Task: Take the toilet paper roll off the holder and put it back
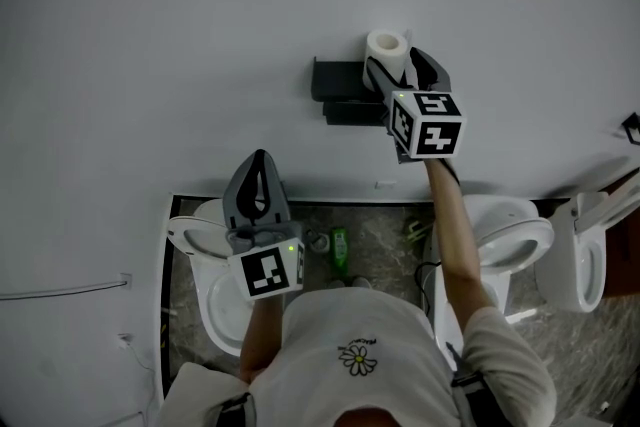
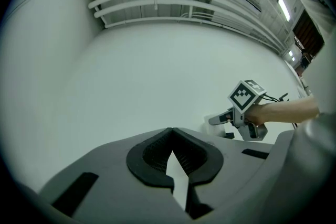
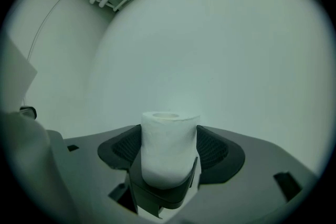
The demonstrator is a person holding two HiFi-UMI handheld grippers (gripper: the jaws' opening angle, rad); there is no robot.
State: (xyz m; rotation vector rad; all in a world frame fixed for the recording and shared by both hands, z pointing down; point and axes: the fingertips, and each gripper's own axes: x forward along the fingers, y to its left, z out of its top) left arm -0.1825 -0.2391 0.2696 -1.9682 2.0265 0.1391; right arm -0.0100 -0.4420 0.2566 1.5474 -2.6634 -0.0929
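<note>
right gripper view: roll (image 3: 169,157) stands upright in right tongs (image 3: 169,135).

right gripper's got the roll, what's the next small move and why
Probably ease the right gripper leftward, to line the white toilet paper roll up with the black wall-mounted holder. The jaws are clamped on the roll's sides. In the head view the roll stands upright beside the holder and off it, and the holder carries no roll.
</note>
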